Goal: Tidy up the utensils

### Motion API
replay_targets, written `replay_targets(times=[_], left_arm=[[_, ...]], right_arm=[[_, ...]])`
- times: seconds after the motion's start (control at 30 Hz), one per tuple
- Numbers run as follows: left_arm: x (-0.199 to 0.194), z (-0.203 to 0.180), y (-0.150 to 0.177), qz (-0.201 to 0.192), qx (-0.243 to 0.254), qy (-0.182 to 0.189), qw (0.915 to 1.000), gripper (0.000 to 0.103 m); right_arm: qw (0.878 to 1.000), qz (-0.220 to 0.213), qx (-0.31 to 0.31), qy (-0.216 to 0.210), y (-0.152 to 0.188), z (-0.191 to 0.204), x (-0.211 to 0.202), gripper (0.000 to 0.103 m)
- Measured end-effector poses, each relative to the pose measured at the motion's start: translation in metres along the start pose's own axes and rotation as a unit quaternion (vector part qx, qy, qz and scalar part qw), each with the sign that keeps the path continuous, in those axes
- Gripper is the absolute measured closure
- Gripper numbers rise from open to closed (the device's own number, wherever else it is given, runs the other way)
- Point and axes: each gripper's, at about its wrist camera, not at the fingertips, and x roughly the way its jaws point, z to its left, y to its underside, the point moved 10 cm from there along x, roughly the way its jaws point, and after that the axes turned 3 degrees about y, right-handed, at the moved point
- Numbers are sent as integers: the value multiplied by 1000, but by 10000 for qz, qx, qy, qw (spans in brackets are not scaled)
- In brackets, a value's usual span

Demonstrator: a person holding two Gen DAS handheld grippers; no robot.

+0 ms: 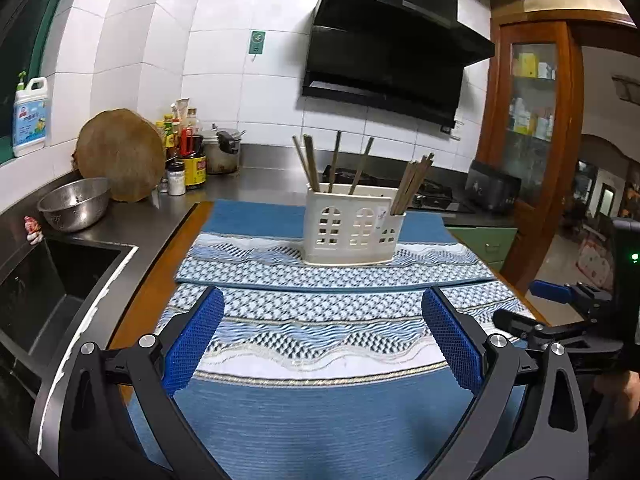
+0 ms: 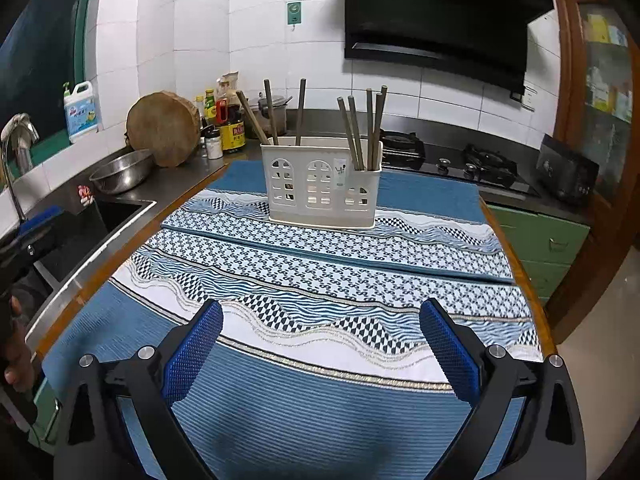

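Left gripper: fingers apart, nothing between the blue pads. It hangs over the near blue mat, pointing at 12 o'clock toward the holder.

Right gripper: fingers likewise apart, pads bare, over the same mat. In the left wrist view it shows at 3 o'clock, just beside the left gripper; in the right wrist view part of the left gripper and a hand show at 9 o'clock.

Holder: white plastic, house-shaped window cut-outs, upright on the far mat at 12 o'clock from both grippers, well apart from each. It has a taller left section and a lower right section.

Chopsticks: brown, standing tilted in the holder. Right wrist view: three spread singly in the left section, a cluster of about five in the right section. None lies on the mats.

Mats: two, blue with patterned white bands, laid edge to edge on a wooden table.

Surroundings: sink at 9 o'clock; steel bowl, round wooden board and sauce bottles at 10 to 11 o'clock on the counter; hob at 1 o'clock beneath a black hood.
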Motion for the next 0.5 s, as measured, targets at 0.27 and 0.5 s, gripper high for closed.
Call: replay_targets(times=[0.27,0.5], left_arm=[[-18,0,6,-4,253,-144,9996,5],[-25,-2,16,143,358,-40,9992,5]], right_arm=[[9998,-129,153,10,4,3,-20,7],[9994,-212,244,87,10,2,-34,7]])
